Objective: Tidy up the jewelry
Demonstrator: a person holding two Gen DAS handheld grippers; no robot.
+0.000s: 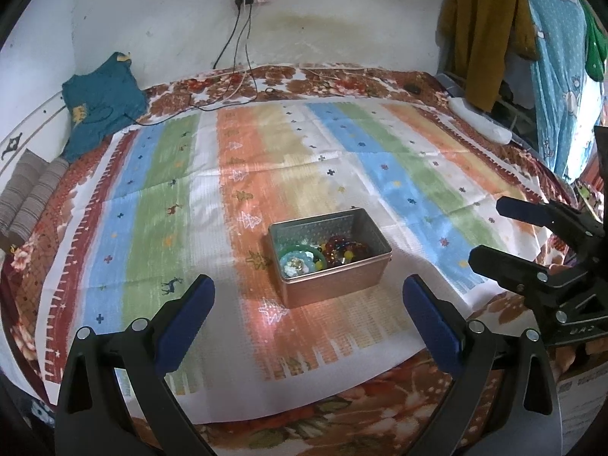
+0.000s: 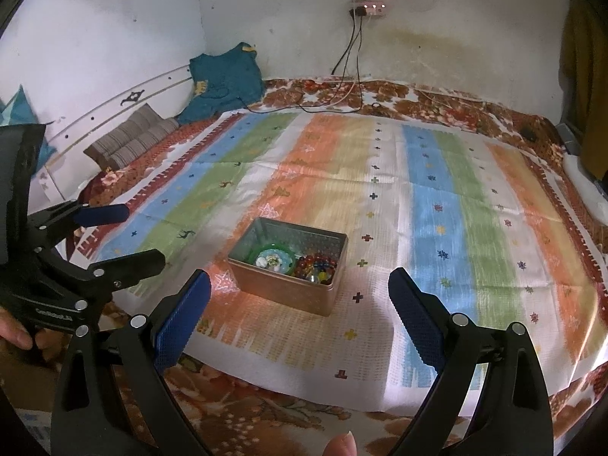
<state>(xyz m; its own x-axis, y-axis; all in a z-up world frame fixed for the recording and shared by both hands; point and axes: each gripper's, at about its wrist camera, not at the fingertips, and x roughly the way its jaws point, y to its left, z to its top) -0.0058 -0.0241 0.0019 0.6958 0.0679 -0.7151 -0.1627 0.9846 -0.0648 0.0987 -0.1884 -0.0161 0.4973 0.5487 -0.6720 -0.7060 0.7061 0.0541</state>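
Note:
A copper-coloured metal tin [image 1: 334, 285] [image 2: 285, 290] stands open on the striped cloth [image 1: 304, 174] [image 2: 418, 197] near its front edge. Inside lie a green bangle with a small ornament [image 1: 302, 260] [image 2: 274, 258] and a heap of red and coloured beads [image 1: 344, 250] [image 2: 315, 266]. My left gripper [image 1: 308, 292] hovers in front of the tin, open and empty. My right gripper [image 2: 299, 288] is likewise open and empty, just short of the tin. Each gripper shows in the other's view: the right gripper [image 1: 490, 231], the left gripper [image 2: 140, 233].
The cloth covers a bed with a floral blanket [image 1: 372, 410]. A teal garment [image 1: 100, 110], folded striped cushions [image 2: 129, 142], charger cables [image 1: 235, 91], a white power strip [image 1: 480, 121] and hanging clothes [image 1: 486, 30] ring the bed. A fingertip [image 2: 342, 446] shows at the bottom edge.

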